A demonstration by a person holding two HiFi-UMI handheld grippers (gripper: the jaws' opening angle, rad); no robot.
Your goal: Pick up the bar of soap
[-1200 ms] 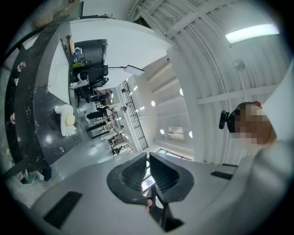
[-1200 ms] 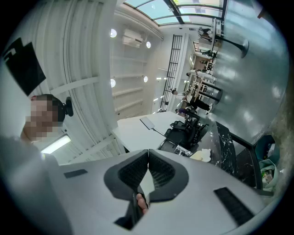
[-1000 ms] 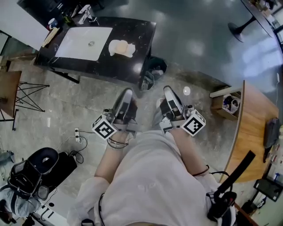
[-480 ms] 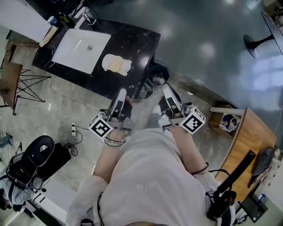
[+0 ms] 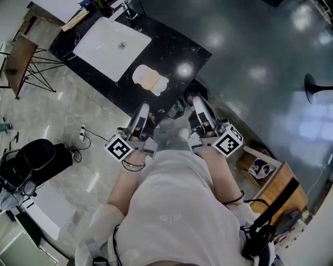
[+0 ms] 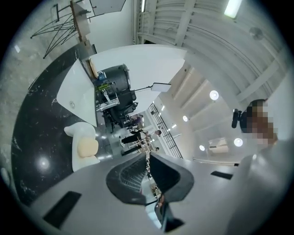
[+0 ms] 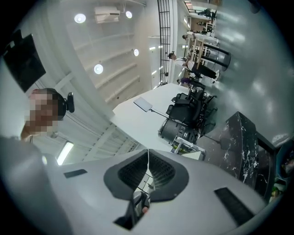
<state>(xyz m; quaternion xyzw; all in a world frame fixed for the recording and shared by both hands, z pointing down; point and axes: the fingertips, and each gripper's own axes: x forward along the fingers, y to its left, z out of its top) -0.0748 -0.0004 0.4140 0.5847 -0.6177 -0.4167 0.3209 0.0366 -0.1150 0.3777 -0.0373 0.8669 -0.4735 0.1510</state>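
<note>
A pale yellow bar of soap [image 5: 149, 79] lies in a white soap dish [image 5: 158, 87] on a black marble counter [image 5: 177, 49], right of a white sink [image 5: 109, 41]. In the left gripper view the soap [image 6: 87, 147] sits in its dish [image 6: 79, 133] at lower left. My left gripper [image 5: 142, 112] is held low in front of the person, just short of the counter's near edge, jaws shut with nothing between them. My right gripper [image 5: 197, 103] is beside it, also shut and empty. Both point toward the counter.
A dark bin [image 5: 196, 89] stands at the counter's right end. A folding stand [image 5: 26, 57] is at far left, a black chair [image 5: 31, 161] and cables at lower left, a wooden table [image 5: 276, 192] at lower right. Bottles stand behind the sink [image 5: 101, 6].
The person has walked closer to the counter, and the view has turned so the counter now sits more central. Both grippers stay shut and held together in front of the body.
</note>
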